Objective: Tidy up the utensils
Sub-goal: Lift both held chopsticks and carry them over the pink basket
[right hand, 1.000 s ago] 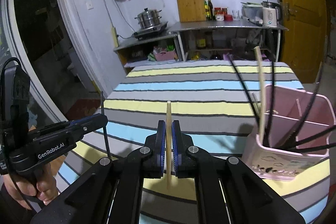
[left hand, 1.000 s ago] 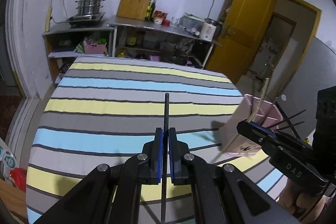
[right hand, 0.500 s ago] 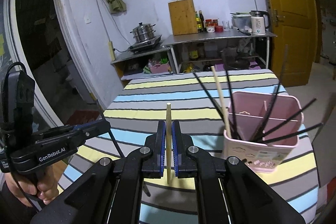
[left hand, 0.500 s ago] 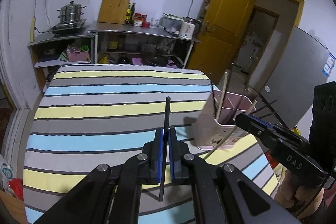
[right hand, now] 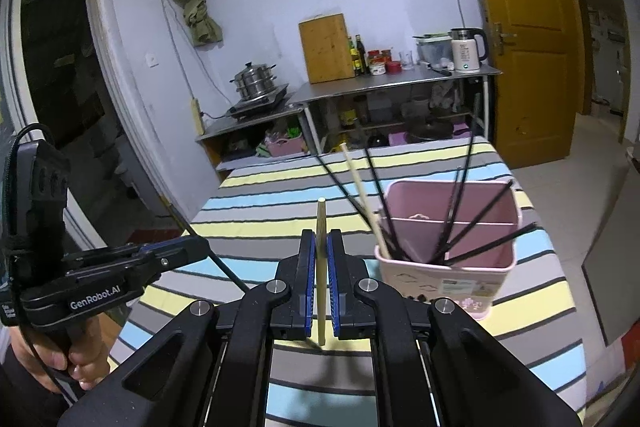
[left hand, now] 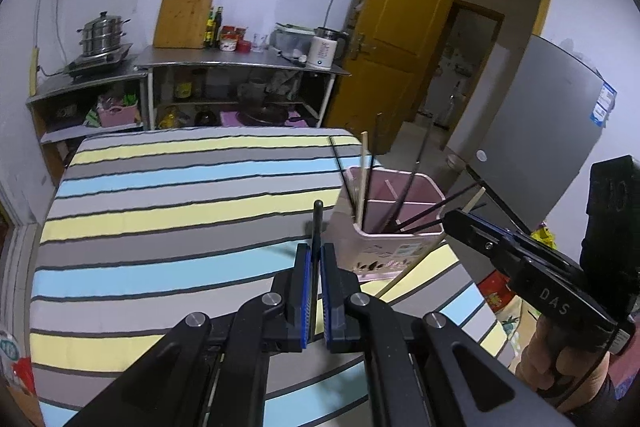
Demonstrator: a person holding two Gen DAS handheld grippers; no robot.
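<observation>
Two grippers above striped table, left gripper [left hand: 316,267] clamping black chopstick [left hand: 318,223], right gripper [right hand: 321,263] clamping wooden chopstick [right hand: 320,227], pink holder [right hand: 448,267] near.

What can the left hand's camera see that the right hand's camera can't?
Only the left wrist view shows the grey fridge and the black chopstick pinched in the left gripper.

Only the right wrist view shows the dark doorway, the green cloth hanging on the wall, and the wooden chopstick pinched in the right gripper.

Both show the pink holder full of chopsticks, the striped tablecloth, the steamer pot and the yellow door.
</observation>
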